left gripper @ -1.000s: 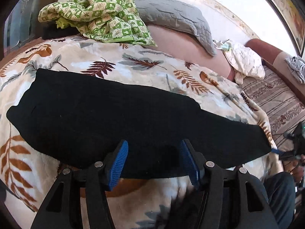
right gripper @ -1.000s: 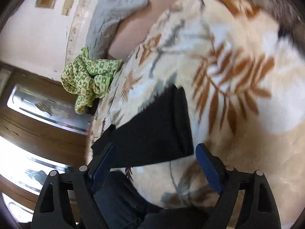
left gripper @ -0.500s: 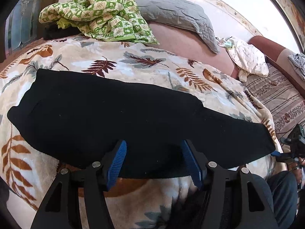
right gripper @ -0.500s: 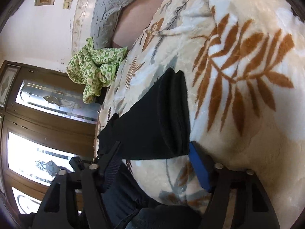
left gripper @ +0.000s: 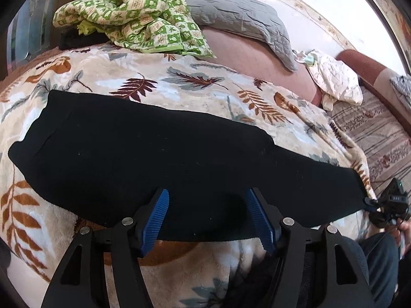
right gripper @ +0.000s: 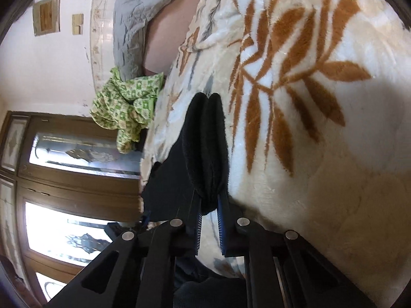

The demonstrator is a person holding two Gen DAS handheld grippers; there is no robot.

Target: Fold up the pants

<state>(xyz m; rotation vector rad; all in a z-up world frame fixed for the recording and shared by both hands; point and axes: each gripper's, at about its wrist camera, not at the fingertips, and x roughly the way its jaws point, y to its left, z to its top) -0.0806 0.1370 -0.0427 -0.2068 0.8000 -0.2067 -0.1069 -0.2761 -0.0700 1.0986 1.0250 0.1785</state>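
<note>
Black pants (left gripper: 159, 159) lie flat across a leaf-print blanket (left gripper: 179, 87), folded lengthwise, waist at the left and leg ends at the right. My left gripper (left gripper: 208, 218) is open, its blue pads astride the near edge of the pants at mid-length. My right gripper (right gripper: 209, 213) is shut on the leg-end hems of the pants (right gripper: 205, 143), which bunch up between its blue pads. It also shows in the left wrist view (left gripper: 385, 205) at the right end of the pants.
A green checkered cloth (left gripper: 136, 15) and a grey quilted pillow (left gripper: 239, 23) lie at the bed's far side. A white cloth (left gripper: 334, 82) and a striped mattress (left gripper: 380, 133) are to the right. Wooden glass doors (right gripper: 64, 174) stand beyond the bed.
My right gripper has closed from wide open onto the leg ends of the pants. My left gripper has stayed open over the near edge, hardly moving.
</note>
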